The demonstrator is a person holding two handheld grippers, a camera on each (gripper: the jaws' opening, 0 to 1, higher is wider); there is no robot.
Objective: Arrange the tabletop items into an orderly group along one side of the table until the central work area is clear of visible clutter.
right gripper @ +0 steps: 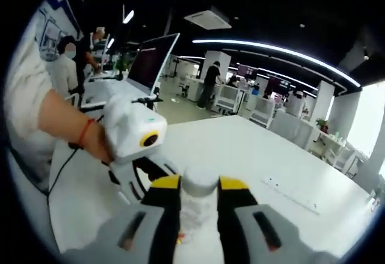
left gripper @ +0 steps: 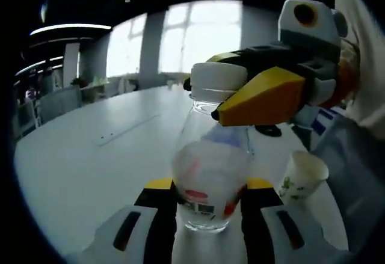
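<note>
Large white table [left gripper: 90, 156] spans the lower left and centre of the left gripper view; in the right gripper view it runs from centre to lower right, bare apart from a thin pale strip [right gripper: 290, 194] at right. Clear plastic bottle with a printed label [left gripper: 210, 183] stands upright at lower centre of the left gripper view. Left tool [left gripper: 210, 207]: yellow-tipped jaws narrow, one on each side of the bottle's lower body, holding it. Right tool [left gripper: 222, 98] enters from upper right, its jaws closed on the bottle's white cap [left gripper: 218, 82]. Right gripper view, lower centre: same cap between the jaws. White paper cup with a small print [left gripper: 301, 177] lies tilted at lower right, just beside the bottle.
</note>
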